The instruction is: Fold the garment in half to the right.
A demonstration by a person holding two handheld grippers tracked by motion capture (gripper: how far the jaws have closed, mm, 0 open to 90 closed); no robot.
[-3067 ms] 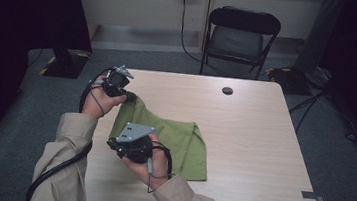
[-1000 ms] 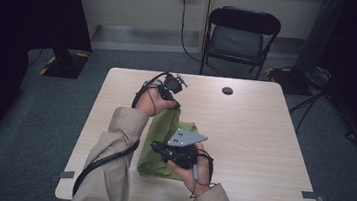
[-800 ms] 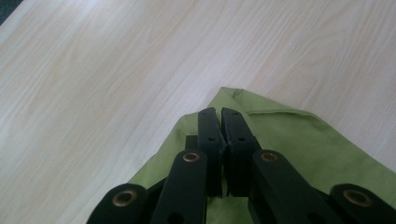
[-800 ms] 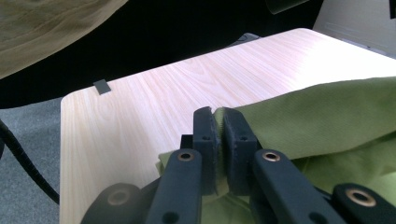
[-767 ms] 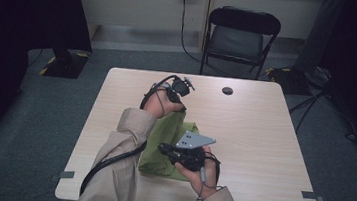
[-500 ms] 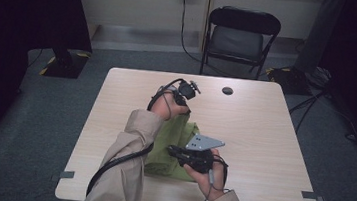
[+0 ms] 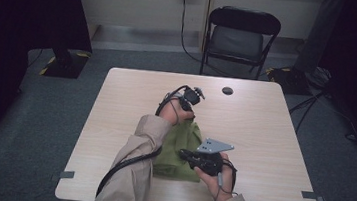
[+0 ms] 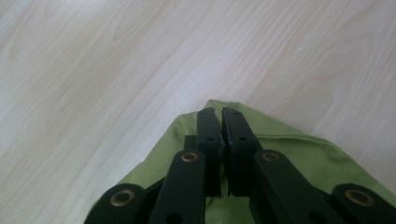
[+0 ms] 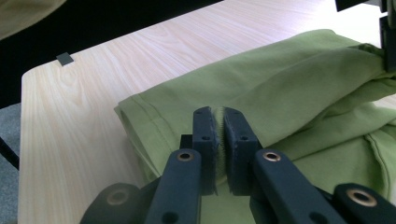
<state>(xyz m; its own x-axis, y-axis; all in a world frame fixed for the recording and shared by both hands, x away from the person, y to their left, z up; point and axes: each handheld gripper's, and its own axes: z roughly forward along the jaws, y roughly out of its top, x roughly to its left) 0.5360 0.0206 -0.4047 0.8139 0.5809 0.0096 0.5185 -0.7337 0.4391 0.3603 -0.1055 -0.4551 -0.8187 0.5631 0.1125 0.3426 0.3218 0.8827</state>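
Note:
A green cloth (image 7: 176, 148) lies folded over on the wooden table (image 7: 273, 135), left of its middle. My left gripper (image 7: 188, 114) is at the cloth's far corner, jaws shut on it; in the left gripper view the green corner (image 8: 289, 149) pokes out just past the closed tips (image 8: 221, 114). My right gripper (image 7: 184, 155), with its grey plate on top, points left at the cloth's near part. Its jaws (image 9: 219, 114) are shut on a fold of the cloth (image 9: 289, 88), with green fabric showing between the pads.
A small black round thing (image 7: 227, 90) sits near the table's far edge. A folding chair (image 7: 243, 34) stands behind the table. Grey tape marks (image 7: 66, 174) (image 7: 310, 195) are stuck near the front corners. The table's right half is bare wood.
Both hands have moved right and lower, carrying the cloth's left side over onto its right. The spread cloth is now a narrower folded strip.

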